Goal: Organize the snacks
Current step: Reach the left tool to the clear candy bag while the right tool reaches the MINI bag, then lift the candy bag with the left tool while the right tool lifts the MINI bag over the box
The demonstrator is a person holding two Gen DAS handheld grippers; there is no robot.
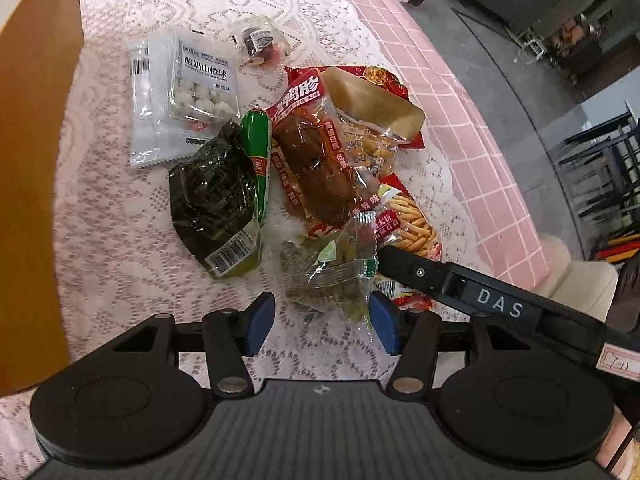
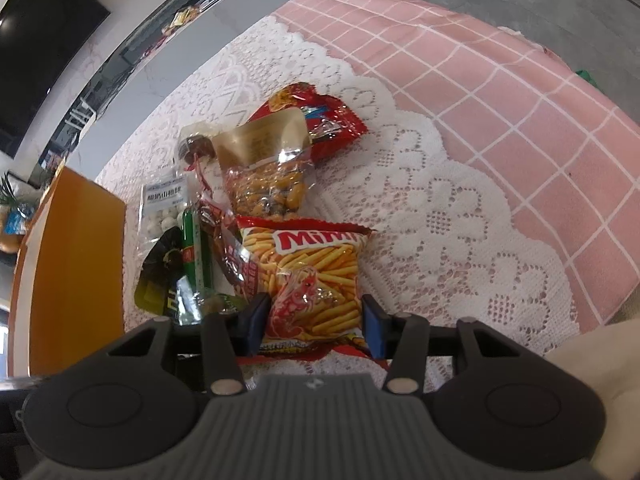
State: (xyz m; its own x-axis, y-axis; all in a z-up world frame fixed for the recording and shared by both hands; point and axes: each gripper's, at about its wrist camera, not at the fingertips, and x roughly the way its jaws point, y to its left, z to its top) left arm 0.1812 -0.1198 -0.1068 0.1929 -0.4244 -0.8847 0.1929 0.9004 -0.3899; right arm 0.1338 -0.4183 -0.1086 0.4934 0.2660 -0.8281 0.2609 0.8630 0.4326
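A heap of snack packets lies on the lace cloth [image 1: 120,240]. My left gripper [image 1: 322,326] is open, its blue pads either side of a clear packet of green-brown snack [image 1: 328,272]; the left pad stands apart from it. My right gripper [image 2: 314,322] is shut on the red Mimi fries bag [image 2: 316,276], a pad against each side edge. One of its black fingers [image 1: 404,264] shows in the left wrist view, on the fries bag [image 1: 412,228]. Nearby lie a dark green seaweed packet [image 1: 216,200], a green sausage [image 1: 256,156] and a red duck packet [image 1: 312,160].
A white packet of hawthorn balls [image 1: 188,92], a peanut bag with a brown top [image 1: 372,120], a red bag [image 2: 336,120] and a small packet of dark sweets [image 1: 260,42] lie further back. An orange box wall [image 1: 36,160] rises at the left. The pink checked cloth [image 1: 460,120] drops off at the table's right edge.
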